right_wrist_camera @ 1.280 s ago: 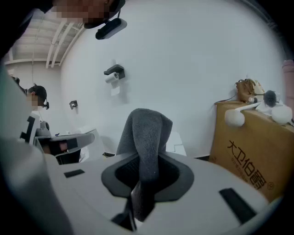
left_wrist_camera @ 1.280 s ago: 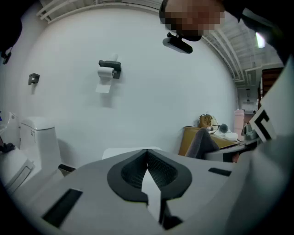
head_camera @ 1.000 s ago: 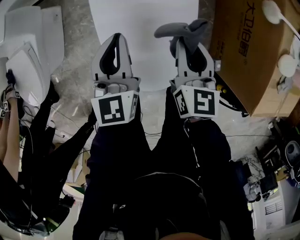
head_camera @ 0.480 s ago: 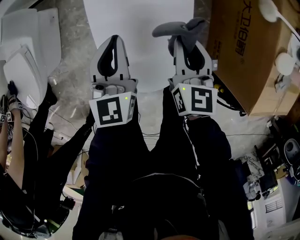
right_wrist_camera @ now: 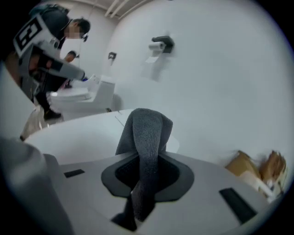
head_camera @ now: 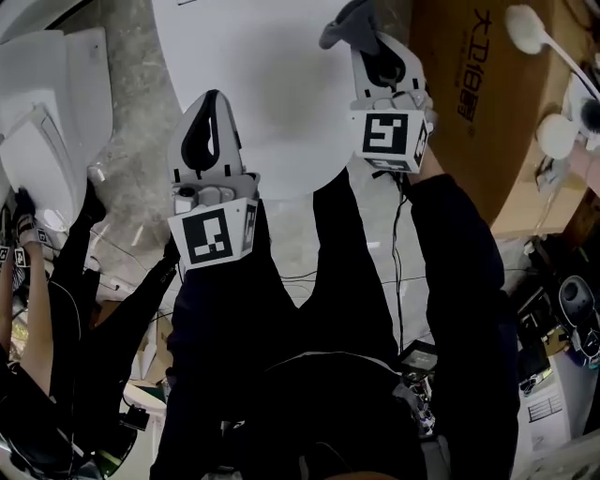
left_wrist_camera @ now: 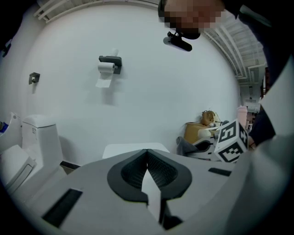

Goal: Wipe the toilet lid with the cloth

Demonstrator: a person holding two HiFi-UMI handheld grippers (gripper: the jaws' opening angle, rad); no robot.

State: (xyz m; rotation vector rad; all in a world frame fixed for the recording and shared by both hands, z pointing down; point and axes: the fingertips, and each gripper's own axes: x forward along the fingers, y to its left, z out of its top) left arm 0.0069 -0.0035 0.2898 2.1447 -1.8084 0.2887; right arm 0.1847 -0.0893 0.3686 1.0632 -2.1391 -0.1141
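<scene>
The white oval plastic toilet lid [head_camera: 272,94] lies straight ahead of the person. The left gripper [head_camera: 212,97] hangs over its near left part, and the right gripper [head_camera: 367,47] is farther on at its right edge, with the grey terry cloth [head_camera: 343,21] nipped between its jaws and sticking out past their tips. Just right of the lid stands a brown cardboard box [head_camera: 469,122]; left of it, across a strip of grey stone floor [head_camera: 141,131], is a second white ceramic toilet [head_camera: 56,122], and on the wall behind hangs a dark toilet-roll holder [left_wrist_camera: 110,62].
</scene>
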